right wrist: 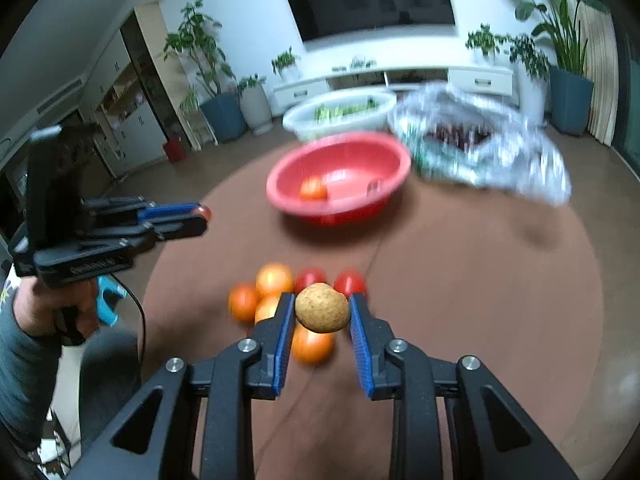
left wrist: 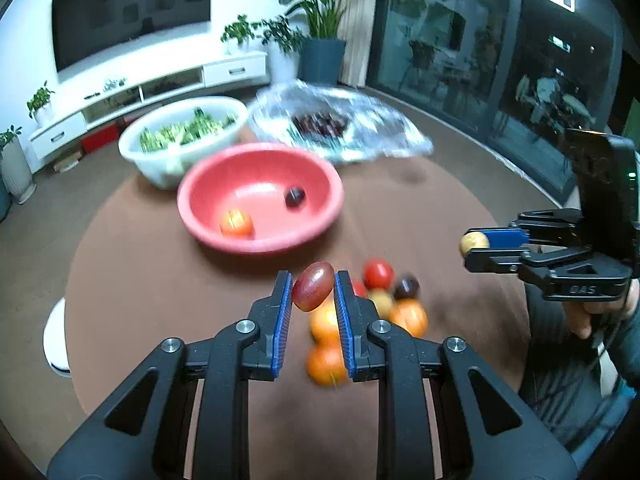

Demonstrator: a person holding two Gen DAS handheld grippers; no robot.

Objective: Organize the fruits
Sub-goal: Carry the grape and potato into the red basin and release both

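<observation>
left gripper [left wrist: 313, 286] is pinching a dark red oval fruit [left wrist: 313, 286] btwn its blue pads [left wrist: 283, 320], held up off the table. right gripper [right wrist: 321, 307] is clamped on a tan speckled round fruit [right wrist: 321, 308], also up in the air. in the left wrist view the right gripper shows at the right edge w/ the tan fruit at its tips; in the right wrist view the left gripper shows at the left edge w/ a red bit poking out at its tips. a hand [right wrist: 52, 304] in a grey-blue sleeve grips the left tool's handle.

under both grippers, a loose pile of fruit [left wrist: 384, 300] sits on the brown round table [left wrist: 160, 280]: orange ones, red ones, a yellowish one and a dark one, touching each other. blurred, so exact count unclear.

past the pile, a pink bowl [left wrist: 200, 216] holds an orange fruit [left wrist: 236, 223] and a dark fruit [left wrist: 295, 197], apart from each other. behind it to the left, a white bowl [left wrist: 136, 152] w/ green veg inside. behind to the right, a crinkled clear plastic bag [left wrist: 380, 128] w/ dark red stuff in it.

room bkgd: wall tv [left wrist: 132, 8], low white cabinet [left wrist: 160, 92], potted plants [left wrist: 320, 20], glass doors on the right.
</observation>
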